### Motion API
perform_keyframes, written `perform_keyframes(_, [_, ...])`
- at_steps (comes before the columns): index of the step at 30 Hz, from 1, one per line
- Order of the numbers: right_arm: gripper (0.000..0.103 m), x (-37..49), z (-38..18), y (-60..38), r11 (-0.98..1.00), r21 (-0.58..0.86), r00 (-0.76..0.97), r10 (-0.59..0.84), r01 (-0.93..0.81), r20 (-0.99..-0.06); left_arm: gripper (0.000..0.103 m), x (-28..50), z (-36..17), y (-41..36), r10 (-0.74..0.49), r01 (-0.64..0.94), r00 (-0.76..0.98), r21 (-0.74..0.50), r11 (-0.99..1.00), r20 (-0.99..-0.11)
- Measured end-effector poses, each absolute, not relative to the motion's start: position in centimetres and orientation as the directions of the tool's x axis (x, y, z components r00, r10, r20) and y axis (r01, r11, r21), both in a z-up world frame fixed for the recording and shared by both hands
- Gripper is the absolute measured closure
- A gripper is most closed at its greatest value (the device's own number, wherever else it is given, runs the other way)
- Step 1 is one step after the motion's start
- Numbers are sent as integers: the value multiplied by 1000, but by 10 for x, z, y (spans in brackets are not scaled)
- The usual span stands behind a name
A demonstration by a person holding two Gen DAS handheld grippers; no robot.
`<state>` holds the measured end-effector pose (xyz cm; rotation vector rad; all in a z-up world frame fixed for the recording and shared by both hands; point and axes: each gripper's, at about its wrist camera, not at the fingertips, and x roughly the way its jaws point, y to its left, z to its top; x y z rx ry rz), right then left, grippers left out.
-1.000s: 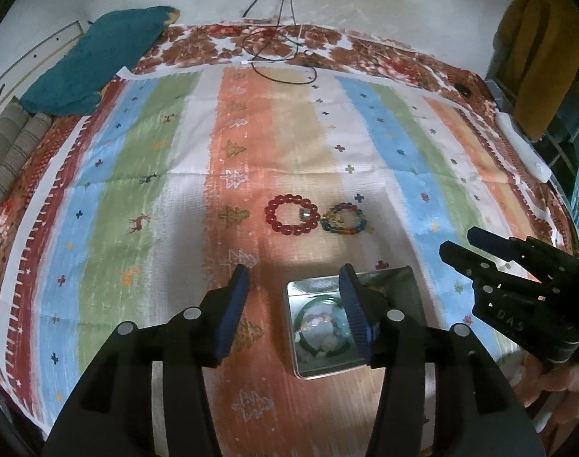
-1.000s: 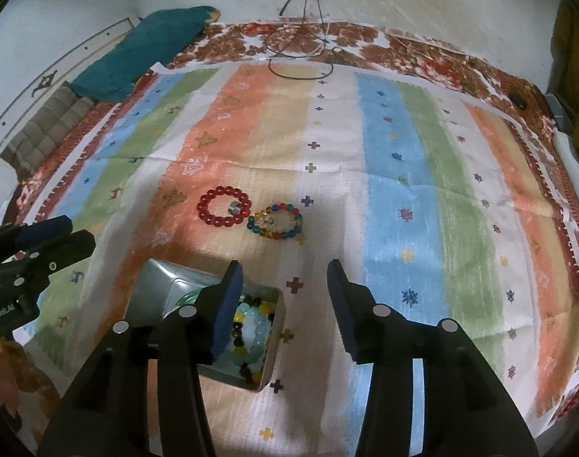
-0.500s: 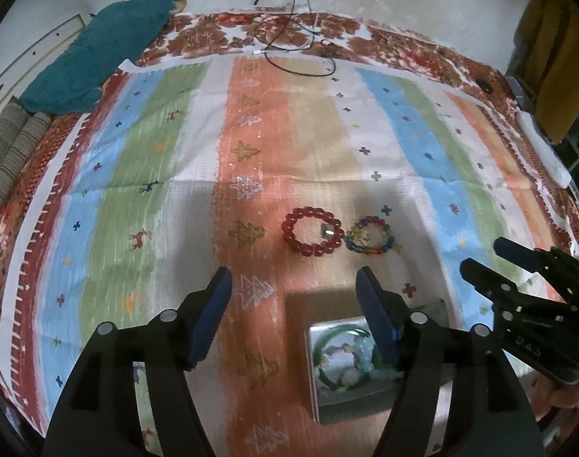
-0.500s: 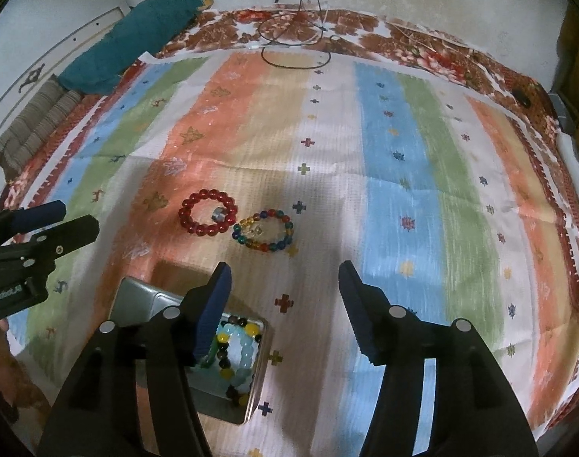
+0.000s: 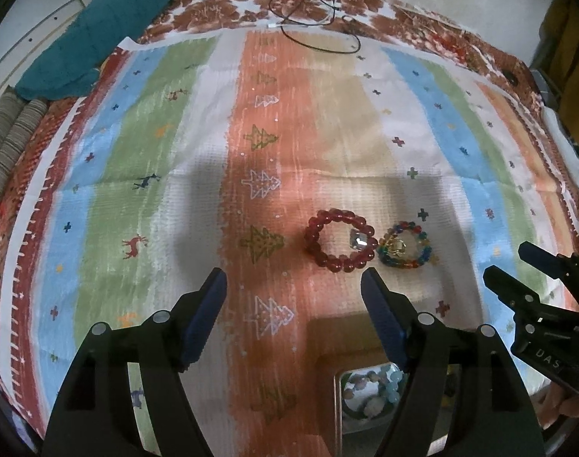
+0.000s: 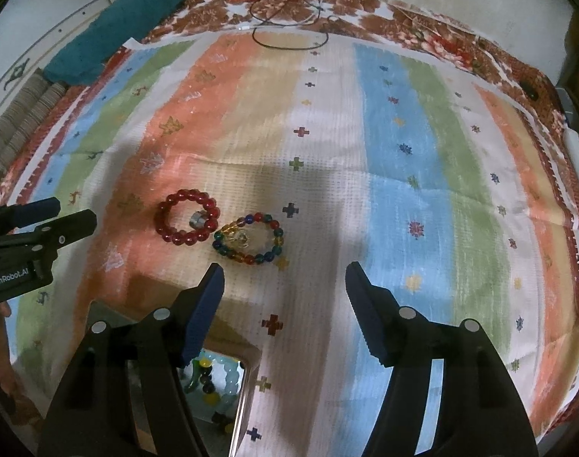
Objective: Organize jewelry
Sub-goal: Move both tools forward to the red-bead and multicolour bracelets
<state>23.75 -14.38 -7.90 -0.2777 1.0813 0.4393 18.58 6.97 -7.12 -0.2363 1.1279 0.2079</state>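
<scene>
A red bead bracelet (image 5: 340,239) with a small silver charm lies on the striped cloth, touching a multicoloured bead bracelet (image 5: 403,245) to its right; both also show in the right wrist view, red (image 6: 186,216) and multicoloured (image 6: 248,242). A metal tin (image 5: 369,400) holding several bead pieces sits near the front edge, partly behind my fingers; it also shows in the right wrist view (image 6: 213,388). My left gripper (image 5: 294,282) is open and empty, raised above the cloth near the red bracelet. My right gripper (image 6: 283,276) is open and empty, raised just before the multicoloured bracelet.
A striped cloth (image 6: 403,152) covers a bed. A teal cloth (image 5: 95,30) lies at the far left corner. A black cable (image 5: 312,19) loops at the far edge. A white object (image 5: 567,156) lies at the right edge.
Both grippers have pulled back and risen away from the tin, which has slid toward the bottom of both views. The bracelets have not moved.
</scene>
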Motion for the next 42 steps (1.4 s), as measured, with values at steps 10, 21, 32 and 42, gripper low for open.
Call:
perform_keyframes(10, [37, 253, -95, -135, 879, 5, 365, 203, -477, -909, 30, 201, -83, 71, 39, -266, 394, -73, 961, -918])
perform_keyframes(21, [37, 274, -114, -134, 897, 16, 345, 186, -442, -920, 30, 221, -105, 77, 33, -268, 358, -69, 961, -933])
perform_keyframes(32, [37, 290, -138, -124, 895, -14, 313, 141, -445, -939, 38, 244, -133, 75, 22, -239, 312, -56, 969, -950])
perform_keyframes(42, [51, 297, -158, -113, 887, -24, 281, 120, -461, -952, 45, 255, -149, 75, 16, -217, 278, -47, 975, -960])
